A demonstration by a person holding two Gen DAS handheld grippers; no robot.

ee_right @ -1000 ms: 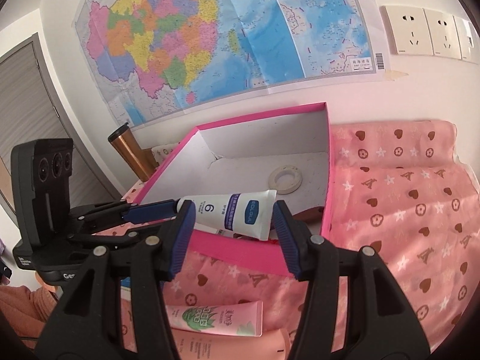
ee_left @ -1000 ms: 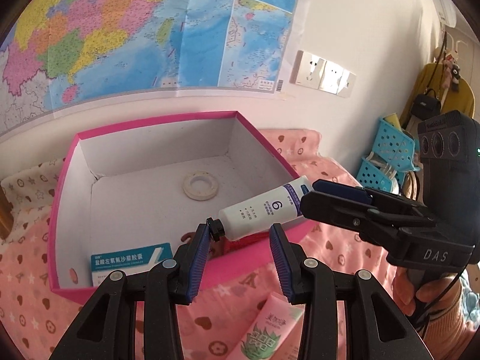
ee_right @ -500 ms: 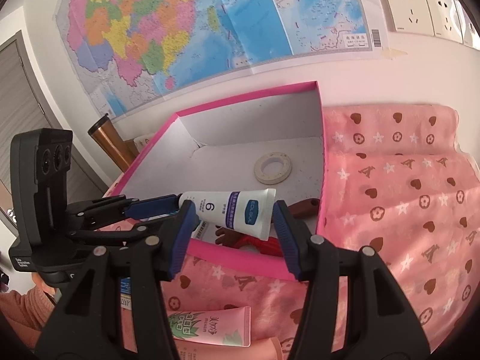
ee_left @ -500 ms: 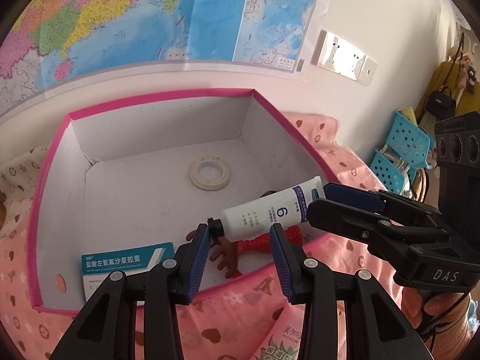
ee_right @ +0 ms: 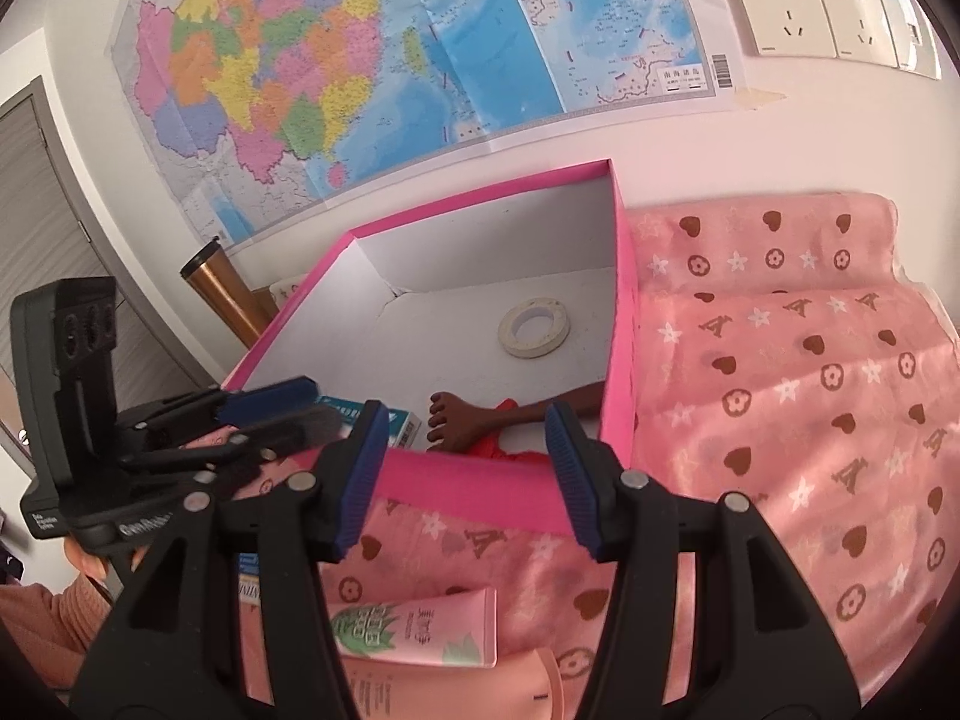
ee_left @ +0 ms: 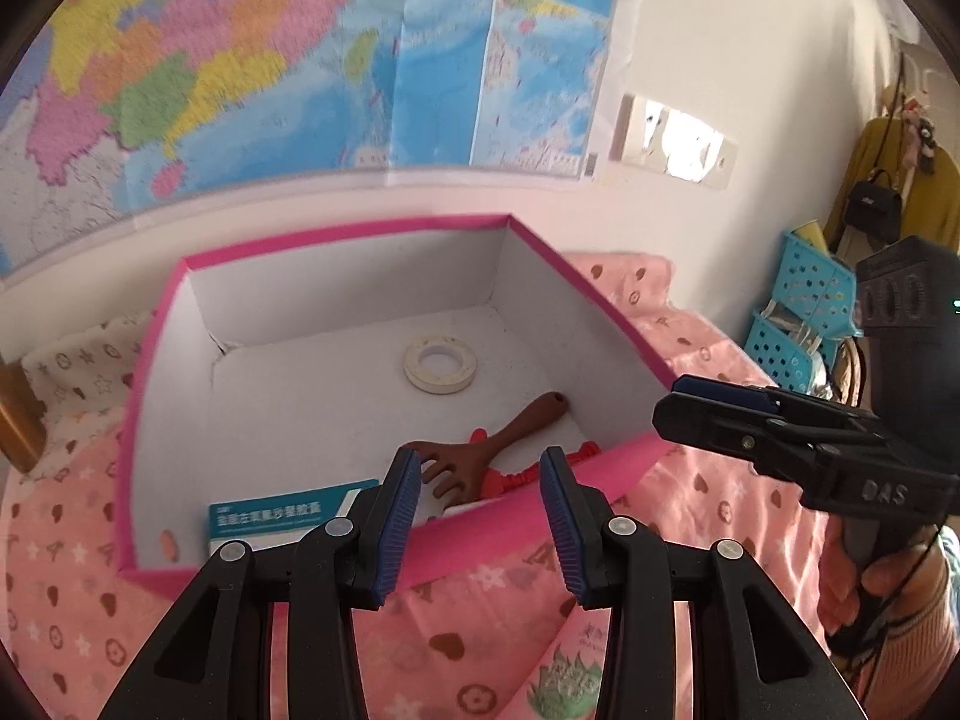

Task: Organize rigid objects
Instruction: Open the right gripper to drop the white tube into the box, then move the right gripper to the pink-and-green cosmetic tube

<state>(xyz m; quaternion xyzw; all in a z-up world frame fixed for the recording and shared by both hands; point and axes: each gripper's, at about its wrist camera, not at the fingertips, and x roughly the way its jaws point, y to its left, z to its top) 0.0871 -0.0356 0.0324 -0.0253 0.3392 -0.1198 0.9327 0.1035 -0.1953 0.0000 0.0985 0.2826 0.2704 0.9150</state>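
A pink-rimmed white box [ee_left: 336,300] [ee_right: 624,312] lies on a pink cloth. Inside it are a tape roll [ee_left: 440,363] [ee_right: 534,327], a brown hand-shaped back scratcher [ee_left: 480,450] [ee_right: 474,420], a red item [ee_left: 516,477], a teal medicine carton [ee_left: 276,513] and a sliver of a white tube [ee_left: 462,507] at the near wall. My left gripper [ee_left: 477,516] is open and empty at the box's near rim. My right gripper [ee_right: 465,474] is open and empty, just in front of the near rim. A pink aloe tube [ee_right: 420,630] lies on the cloth below it.
A peach tube [ee_right: 456,690] lies beside the aloe tube. A copper flask [ee_right: 222,294] stands left of the box. Blue baskets [ee_left: 798,312] stand at the far right. A map and wall sockets [ee_right: 828,12] are on the wall behind.
The white tube that my right gripper held over the box has been let go and now lies inside, nearly hidden. The right jaws have opened wider and both grippers have pulled back a little.
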